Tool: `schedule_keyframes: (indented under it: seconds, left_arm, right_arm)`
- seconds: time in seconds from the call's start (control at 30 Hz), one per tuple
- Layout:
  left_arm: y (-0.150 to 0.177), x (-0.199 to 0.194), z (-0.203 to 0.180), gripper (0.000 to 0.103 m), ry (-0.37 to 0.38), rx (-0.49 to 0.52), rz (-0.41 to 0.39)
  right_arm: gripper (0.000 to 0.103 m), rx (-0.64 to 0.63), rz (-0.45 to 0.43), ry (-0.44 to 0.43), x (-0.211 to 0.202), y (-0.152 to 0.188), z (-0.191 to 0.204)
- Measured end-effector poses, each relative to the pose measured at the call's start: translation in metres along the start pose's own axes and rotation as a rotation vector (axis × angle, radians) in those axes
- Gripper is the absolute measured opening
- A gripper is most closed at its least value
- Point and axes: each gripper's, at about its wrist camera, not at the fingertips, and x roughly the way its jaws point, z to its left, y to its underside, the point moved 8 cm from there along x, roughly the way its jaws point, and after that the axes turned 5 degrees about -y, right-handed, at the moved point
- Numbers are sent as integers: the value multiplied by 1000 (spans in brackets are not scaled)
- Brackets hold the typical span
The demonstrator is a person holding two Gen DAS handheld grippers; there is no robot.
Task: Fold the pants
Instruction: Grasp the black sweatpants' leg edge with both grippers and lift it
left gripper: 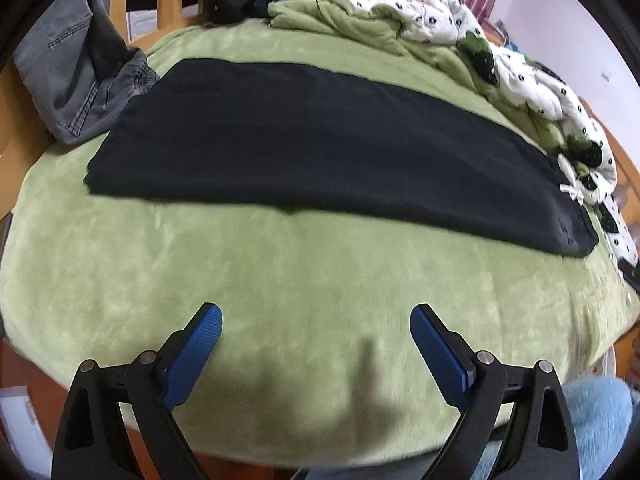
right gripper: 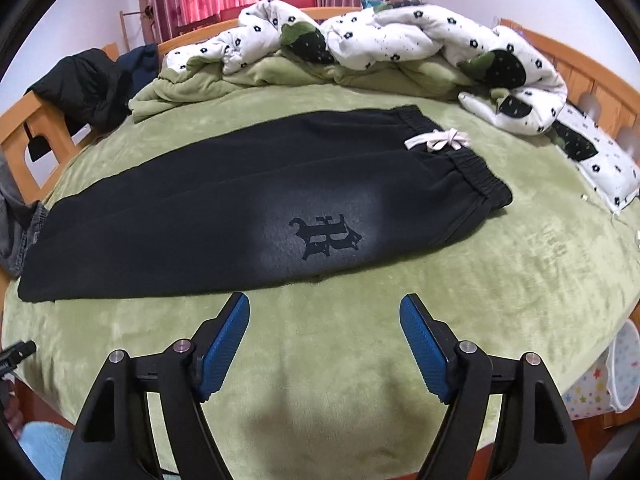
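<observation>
Pants (right gripper: 248, 196) flat on green blanket (right gripper: 500, 280), L gripper (left gripper: 316, 316) & R gripper (right gripper: 325, 306) both wide, nothing held.

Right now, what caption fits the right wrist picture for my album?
Black pants lie flat on the green blanket, open right gripper hovering near.

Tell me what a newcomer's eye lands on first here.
The black pants lie flat across the middle of the green bedspread, with a white drawstring bow at the waistband. Behind them a white flowered quilt is heaped. Both grippers, left and right, hover open.
</observation>
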Motion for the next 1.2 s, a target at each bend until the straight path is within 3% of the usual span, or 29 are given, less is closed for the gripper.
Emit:
schedule_keyframes:
  seconds: [0.1, 0.2, 0.4, 0.6, 0.67, 0.77, 0.8, 0.83, 0.9, 0.93, 1.03, 1.1, 1.2]
  left_arm:
    - [-6, 17, 0, 94, 101, -129, -33]
    - [-7, 35, 7, 94, 147, -246, -23]
    - [-28, 52, 14, 94, 133, -224, -77]
    - [-47, 68, 25, 92, 186, -328, -140]
    - [-55, 72, 27, 83, 174, -361, -143]
    - [-72, 83, 29, 55, 192, -427, -124]
    - [-77, 87, 30, 33, 215, -448, -104]
    - [-81, 90, 32, 9, 235, -463, -88]
    - [-86, 86, 34, 8, 263, -470, -80]
    - [-89, 79, 33, 8, 274, -466, -88]
    - [-106, 50, 22, 9, 229, -358, -159]
    - [-123, 34, 12, 9, 211, -283, -202]
    - [-154, 22, -1, 9, 242, -227, -246]
  right_arm:
    - [82, 44, -56, -30, -1, 8, 0]
    - [82, 83, -67, -55, 18, 22, -5]
    - [79, 168, -13, -115, 67, 36, -22]
    - [79, 360, -55, -165, 104, 19, -60]
    - [79, 414, -40, -183, 121, 14, -72]
    - [79, 432, -57, -191, 131, 0, -78]
    - [79, 437, -61, -195, 136, -5, -78]
    - [74, 445, -67, -208, 139, -9, -79]
    - [25, 465, -56, -214, 150, -18, -82]
    - [13, 473, -42, -209, 153, -20, -84]
    - [12, 535, -182, -255, 125, -43, -83]
    - [11, 423, -213, -215, 110, -67, -70]
    - [11, 382, -230, -227, 102, -97, -60]
